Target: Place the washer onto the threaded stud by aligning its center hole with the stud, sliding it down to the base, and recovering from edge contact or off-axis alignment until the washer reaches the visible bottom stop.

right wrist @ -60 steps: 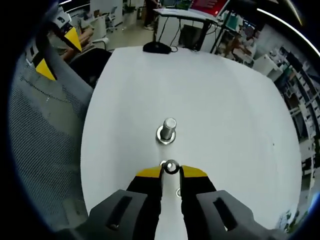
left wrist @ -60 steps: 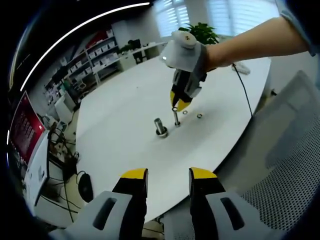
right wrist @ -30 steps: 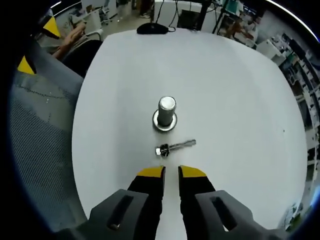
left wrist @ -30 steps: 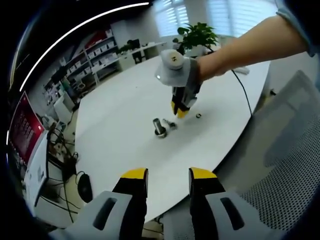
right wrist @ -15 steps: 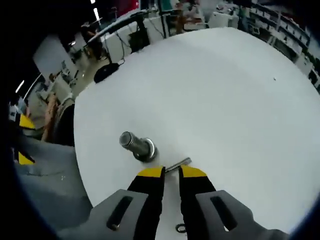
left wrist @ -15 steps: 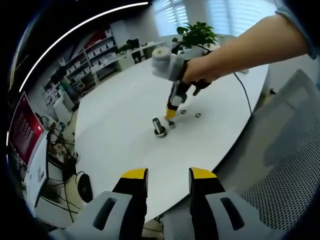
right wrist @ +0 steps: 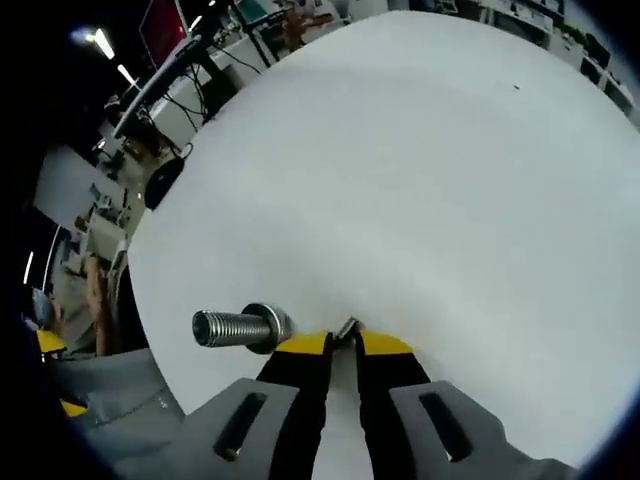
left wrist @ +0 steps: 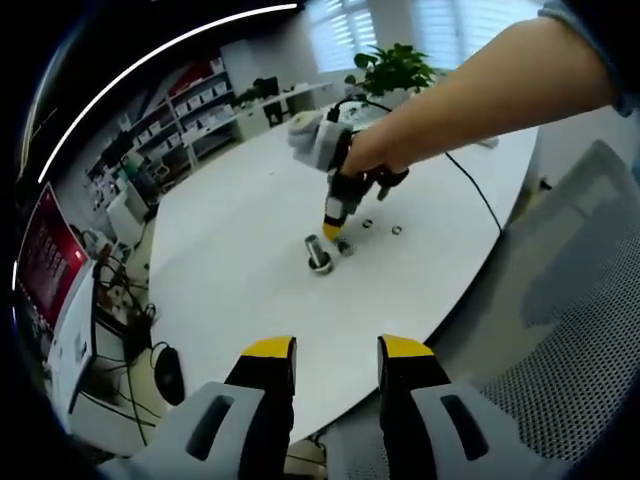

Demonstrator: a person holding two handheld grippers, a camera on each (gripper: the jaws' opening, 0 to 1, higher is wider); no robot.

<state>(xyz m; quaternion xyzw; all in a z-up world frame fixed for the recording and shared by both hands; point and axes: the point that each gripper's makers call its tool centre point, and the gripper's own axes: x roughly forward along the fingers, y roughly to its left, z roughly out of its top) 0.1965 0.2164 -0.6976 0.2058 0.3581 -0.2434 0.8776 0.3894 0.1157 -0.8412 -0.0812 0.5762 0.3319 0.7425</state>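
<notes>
The right gripper (right wrist: 342,346), jaws nearly closed around a thin fallen bolt (right wrist: 347,328) beside the large threaded stud (right wrist: 238,327), should pinch its stiff, slippery shank mid-length, while the left gripper (left wrist: 337,347) waits part-open.

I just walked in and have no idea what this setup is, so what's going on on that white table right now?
A person is working with a handheld tool in each hand. The right tool is down at the white table, its jaws closing around a small bolt lying beside the big threaded stud. Whether it is gripped yet is unclear. The left tool is held back off the table edge, open with nothing between its jaws. Two small loose parts lie near the stud.
</notes>
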